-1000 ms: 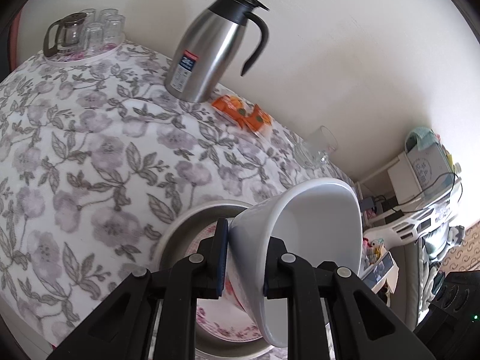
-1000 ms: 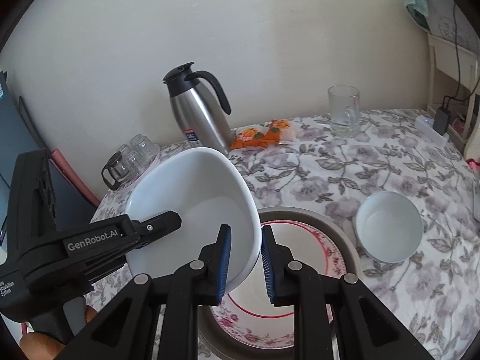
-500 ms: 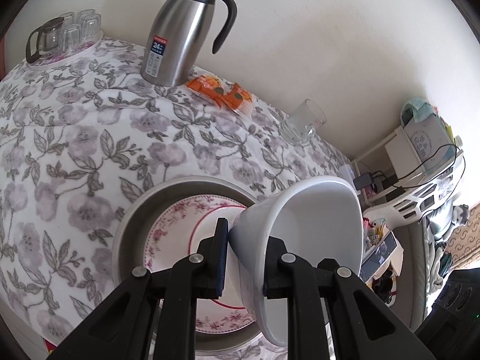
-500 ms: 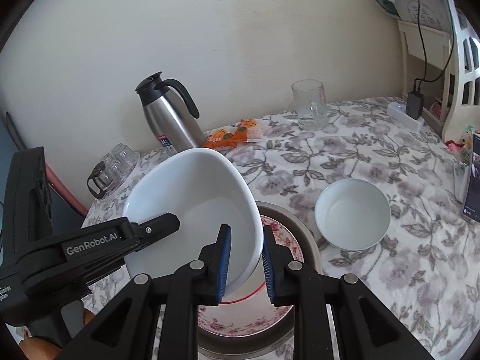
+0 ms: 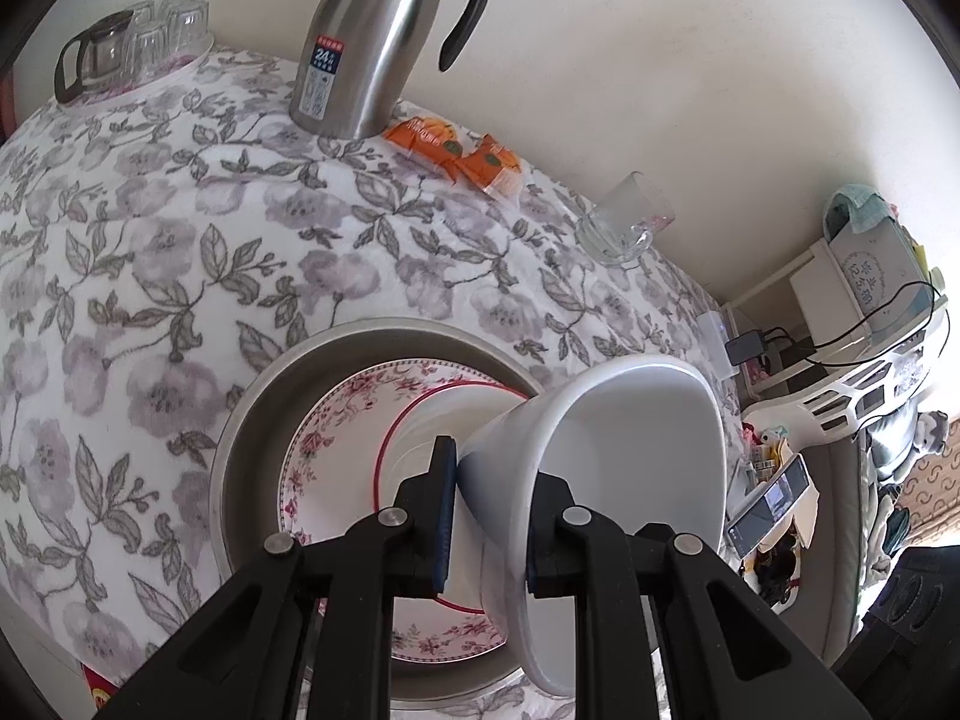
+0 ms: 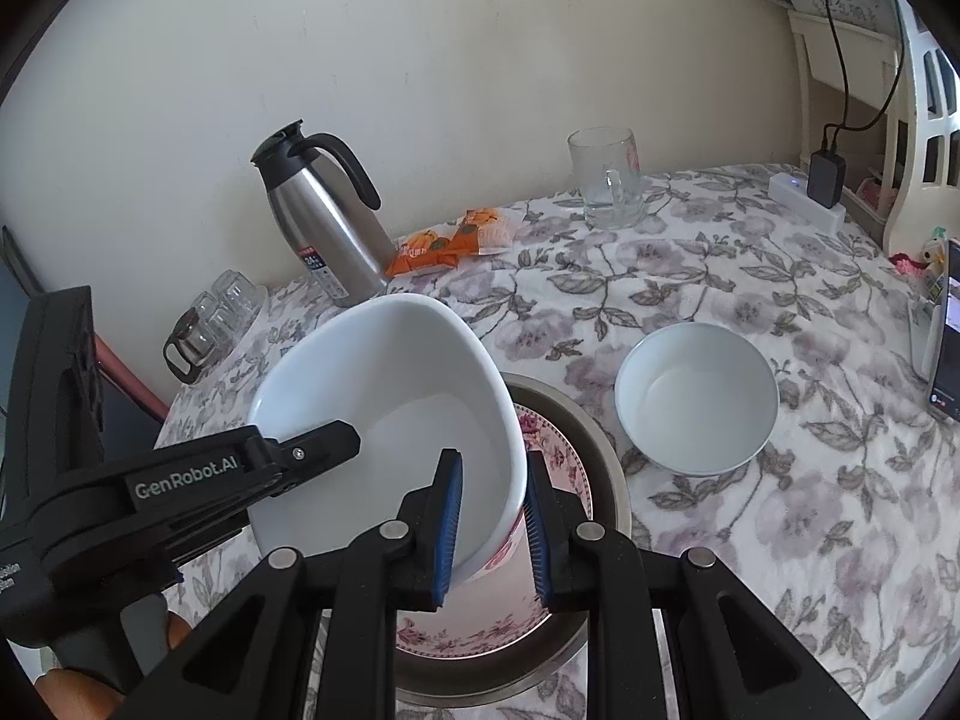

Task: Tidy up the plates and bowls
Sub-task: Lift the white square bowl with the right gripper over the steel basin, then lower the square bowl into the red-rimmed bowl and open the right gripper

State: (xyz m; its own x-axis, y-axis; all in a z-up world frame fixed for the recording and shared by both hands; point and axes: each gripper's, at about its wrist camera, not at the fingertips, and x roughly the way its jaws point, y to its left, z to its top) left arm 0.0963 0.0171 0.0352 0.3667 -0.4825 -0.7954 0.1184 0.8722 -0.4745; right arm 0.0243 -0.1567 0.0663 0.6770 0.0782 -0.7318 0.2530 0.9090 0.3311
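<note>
Evenly lit by soft daylight, brightest at the right edge of the left wrist view, with faint shadows on the tablecloth (image 6: 720, 276), mild glare on the steel flask (image 5: 366, 42), sharp focus throughout, and strong fisheye bending plus black vignetting at the borders.

Home: floral tablecloth (image 6: 690, 276) (thermos (image 6: 324, 222), glasses (image 6: 606, 180))

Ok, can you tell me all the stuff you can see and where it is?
Big bowl: one, white, tilted over the plates, held by both tongs.
Small bowl: one, white, on the cloth, right of the plates.
Flowered plate: one, white and pink, inside the grey plate.
Jug: one, steel, by the wall.
Snack packets: orange, beside the jug.
Glass mug: one, clear, at the back.
Left tongs: black, on the bowl's rim.
Right tongs: black, on the rim's other side.
</note>
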